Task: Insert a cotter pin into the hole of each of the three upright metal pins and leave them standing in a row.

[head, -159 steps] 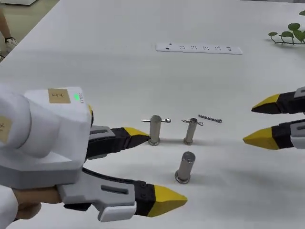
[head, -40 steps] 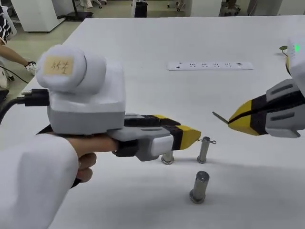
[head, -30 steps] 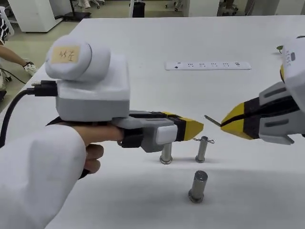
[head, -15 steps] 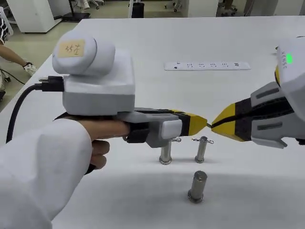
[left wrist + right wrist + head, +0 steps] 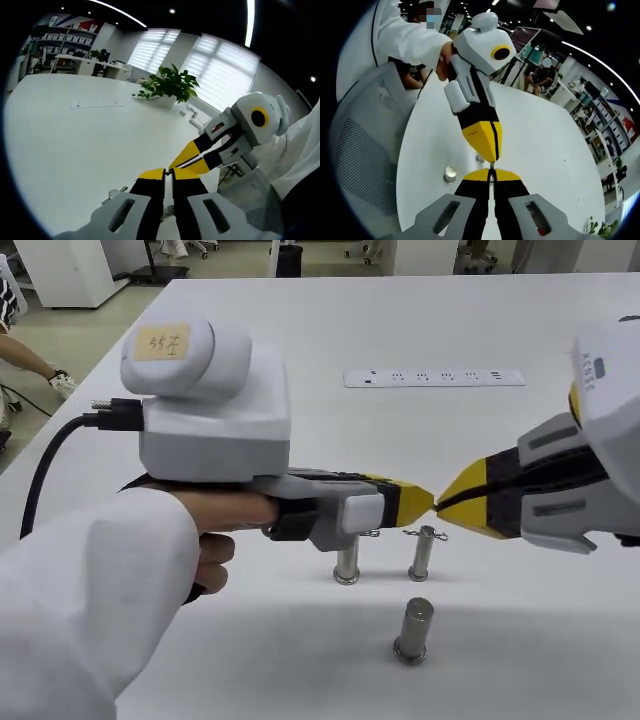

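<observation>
Cotter pin (image 5: pixel 491 174) sits above and behind the bare front metal pin (image 5: pixel 412 630), seemingly being re-gripped tip-to-tip. The right gripper (image 5: pixel 452 504) pinches it; the left gripper (image 5: pixel 418 502) has its jaws together, hold unclear.

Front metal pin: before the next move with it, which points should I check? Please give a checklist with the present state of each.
1. Front metal pin stands upright: ok.
2. It carries no cotter pin, so it is free for insertion: ok.
3. Two rear metal pins each carry a cotter pin: ok.
4. Left gripper and right gripper meet tip to tip, jaws closed: ok.
5. Third cotter pin gripped at the tips: cannot tell, too small.
6. Three pins in one row: not ok, the front one stands apart.
</observation>
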The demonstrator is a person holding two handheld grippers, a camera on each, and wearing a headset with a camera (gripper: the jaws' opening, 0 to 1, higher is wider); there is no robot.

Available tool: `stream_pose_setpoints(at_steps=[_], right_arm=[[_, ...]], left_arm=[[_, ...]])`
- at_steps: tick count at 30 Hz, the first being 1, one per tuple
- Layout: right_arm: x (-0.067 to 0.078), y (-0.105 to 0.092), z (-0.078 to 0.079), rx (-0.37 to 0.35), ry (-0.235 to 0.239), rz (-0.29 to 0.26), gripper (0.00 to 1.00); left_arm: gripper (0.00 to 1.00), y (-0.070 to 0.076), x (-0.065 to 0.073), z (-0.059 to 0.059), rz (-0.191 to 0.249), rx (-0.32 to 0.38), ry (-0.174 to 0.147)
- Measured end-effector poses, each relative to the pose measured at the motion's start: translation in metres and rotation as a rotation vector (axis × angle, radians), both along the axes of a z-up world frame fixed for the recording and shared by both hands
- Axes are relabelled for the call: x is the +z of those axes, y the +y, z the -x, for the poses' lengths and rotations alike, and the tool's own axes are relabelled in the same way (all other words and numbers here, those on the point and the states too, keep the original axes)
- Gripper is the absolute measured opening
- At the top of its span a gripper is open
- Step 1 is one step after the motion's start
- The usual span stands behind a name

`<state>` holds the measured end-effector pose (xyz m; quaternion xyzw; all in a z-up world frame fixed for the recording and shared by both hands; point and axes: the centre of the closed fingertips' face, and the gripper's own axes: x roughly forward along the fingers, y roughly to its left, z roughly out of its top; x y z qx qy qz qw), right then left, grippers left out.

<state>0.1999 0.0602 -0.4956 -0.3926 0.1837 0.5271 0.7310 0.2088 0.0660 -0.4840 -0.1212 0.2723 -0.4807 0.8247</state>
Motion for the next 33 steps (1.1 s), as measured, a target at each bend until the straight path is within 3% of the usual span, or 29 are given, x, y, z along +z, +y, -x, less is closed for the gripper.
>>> stream_pose_setpoints(at_steps=[11,16,19,23,28,33], right_arm=[[-0.0007,0.0000,0.0001,0.007,0.001,0.006,0.00],[-0.0004,0.0009,0.0015,0.015,-0.002,0.006,0.00],[-0.0003,0.0023,0.0034,0.020,0.001,0.006,0.00],[-0.0011,0.0033,0.0034,0.028,0.001,0.011,0.00],[-0.0009,0.0046,0.0044,0.033,0.001,0.001,0.00],[-0.0078,0.0014,0.0050,0.020,0.021,0.012,0.00]], left_arm=[[0.00,-0.0028,-0.0030,0.0033,0.011,-0.014,0.049],[0.00,-0.0009,-0.0043,0.0033,0.057,0.015,0.152],[0.00,-0.0006,-0.0038,0.0051,0.046,-0.001,0.133],[0.00,0.0007,-0.0051,0.0058,0.045,0.014,0.159],[0.00,0.0011,-0.0035,0.0085,0.020,0.004,0.118],[0.00,0.0019,-0.0065,0.0097,0.000,-0.006,0.107]])
